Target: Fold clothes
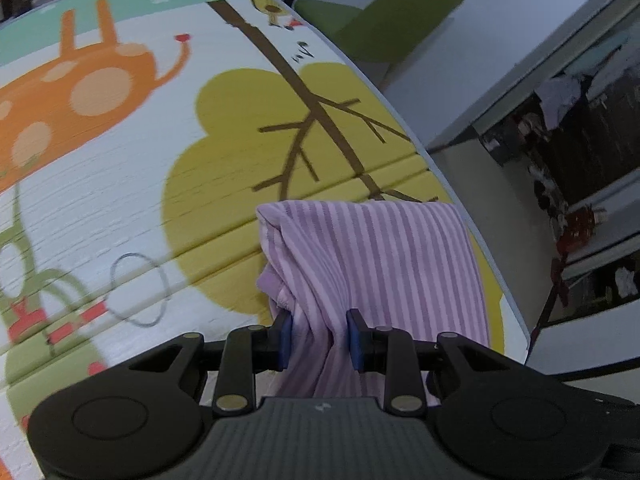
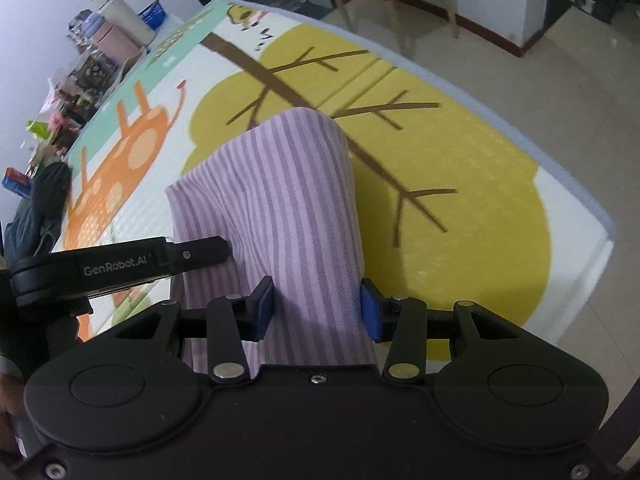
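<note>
- While both grippers are holding it, a purple striped garment [image 1: 372,264] is hanging and draping over the near part of a table [image 1: 120,184] covered with a cartoon mat.
- The left gripper [image 1: 319,338] is showing blue-padded fingers [image 1: 285,336] pinching a bunched fold of the cloth between them.
- The right gripper [image 2: 316,306] is showing its blue fingers [image 2: 370,310] standing either side of a wide band of the same cloth; whether they are pressing on it cannot be told.
- In the right wrist view, the left gripper's black body is reaching in from the left, its tip touching the garment's edge.
- The garment is lying over a printed yellow tree [image 2: 460,184] with brown branches, near the table's right edge.
- An orange giraffe print [image 1: 80,92] is filling the mat's far left, clear of the cloth.
- A green chair [image 1: 384,20] is standing on the floor beyond the table's far edge.
- Along the far left of the table in the right wrist view, a cluster of bottles and containers [image 2: 112,36] is standing; their contents cannot be made out.
- A dark bundle of cloth [image 2: 40,208] is lying at the table's left edge, well apart from the purple garment.
- Dark shelving [image 1: 580,152] with blurred items is showing at the right of the left wrist view.
</note>
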`<state>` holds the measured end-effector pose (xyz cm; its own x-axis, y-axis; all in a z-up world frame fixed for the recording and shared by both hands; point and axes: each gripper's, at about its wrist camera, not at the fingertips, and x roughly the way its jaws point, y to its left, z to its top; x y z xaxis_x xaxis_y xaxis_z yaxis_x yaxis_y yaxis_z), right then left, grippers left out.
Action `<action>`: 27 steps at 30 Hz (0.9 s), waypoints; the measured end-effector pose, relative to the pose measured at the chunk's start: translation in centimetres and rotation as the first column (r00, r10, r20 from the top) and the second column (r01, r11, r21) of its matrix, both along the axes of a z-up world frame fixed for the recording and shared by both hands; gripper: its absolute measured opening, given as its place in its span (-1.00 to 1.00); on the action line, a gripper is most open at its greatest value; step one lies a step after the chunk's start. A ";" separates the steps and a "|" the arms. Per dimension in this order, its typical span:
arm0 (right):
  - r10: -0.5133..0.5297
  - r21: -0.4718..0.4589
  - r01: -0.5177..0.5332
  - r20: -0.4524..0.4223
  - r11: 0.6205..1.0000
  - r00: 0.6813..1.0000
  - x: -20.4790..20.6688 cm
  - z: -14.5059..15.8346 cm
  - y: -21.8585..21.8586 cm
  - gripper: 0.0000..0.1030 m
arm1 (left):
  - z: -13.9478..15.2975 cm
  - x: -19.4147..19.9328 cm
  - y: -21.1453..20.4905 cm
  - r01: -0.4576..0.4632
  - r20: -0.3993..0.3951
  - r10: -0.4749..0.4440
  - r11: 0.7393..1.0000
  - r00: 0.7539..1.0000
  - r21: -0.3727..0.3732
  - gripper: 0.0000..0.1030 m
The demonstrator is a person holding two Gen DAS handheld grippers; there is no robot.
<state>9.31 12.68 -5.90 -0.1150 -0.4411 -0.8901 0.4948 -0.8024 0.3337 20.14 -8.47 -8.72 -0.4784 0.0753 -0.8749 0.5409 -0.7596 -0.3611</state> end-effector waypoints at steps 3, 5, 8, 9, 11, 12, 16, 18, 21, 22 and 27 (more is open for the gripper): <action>-0.012 0.015 0.012 0.003 1.000 1.000 -0.9 -0.5 0.6 -0.10 | -0.7 -0.7 0.3 0.014 0.026 -0.014 1.000 1.000 -0.006 -0.34; -0.007 0.041 0.007 0.000 0.999 1.000 -1.0 -0.7 0.5 -0.05 | -1.0 -0.9 0.3 0.025 0.029 -0.025 1.000 0.999 -0.006 -0.27; 0.001 0.068 0.000 -0.023 0.998 1.000 -0.9 -0.3 0.3 -0.04 | -1.1 -1.0 0.1 0.024 0.033 -0.024 1.000 0.999 -0.009 -0.17; 0.005 0.071 -0.002 -0.034 0.997 0.999 -0.9 0.1 0.3 -0.04 | -1.0 -0.9 0.0 0.019 0.034 -0.019 1.000 0.999 -0.003 -0.17; 0.007 0.080 -0.001 -0.075 0.997 0.997 -0.7 1.2 0.3 -0.04 | -0.5 -0.7 -0.2 0.008 0.030 -0.008 1.000 1.000 0.002 -0.17; 0.007 0.082 0.002 -0.101 0.997 0.995 -0.6 1.9 0.4 -0.04 | -0.1 -0.6 -0.3 0.006 0.023 -0.006 1.000 1.000 -0.003 -0.17; 0.002 0.029 0.003 -0.171 1.000 0.985 0.1 4.7 1.1 0.00 | 2.4 0.1 0.0 -0.017 -0.024 0.015 0.996 1.000 -0.084 -0.21; 0.002 -0.009 -0.003 -0.190 1.000 0.982 0.8 5.8 1.5 -0.01 | 4.0 0.5 0.3 -0.023 -0.067 0.015 0.993 0.998 -0.120 -0.22; 0.011 -0.059 -0.022 -0.180 0.998 0.984 1.9 6.6 2.1 -0.42 | 5.9 0.8 0.9 0.000 -0.131 -0.016 0.992 0.991 -0.126 -0.20; 0.016 -0.070 -0.028 -0.169 0.997 0.985 2.3 6.6 2.2 -0.71 | 6.2 0.7 1.2 0.015 -0.147 -0.032 0.993 0.989 -0.118 -0.20; 0.072 -0.051 -0.079 -0.127 0.996 0.989 4.7 5.1 1.8 -0.82 | 5.3 -0.4 2.9 0.100 -0.136 -0.109 0.993 0.985 -0.067 -0.25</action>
<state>14.04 14.44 -0.76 -0.1887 -0.5009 -0.8447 0.5936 -0.7434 0.3082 19.73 -5.54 -3.40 -0.5880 0.0808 -0.8048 0.4050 -0.8318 -0.3795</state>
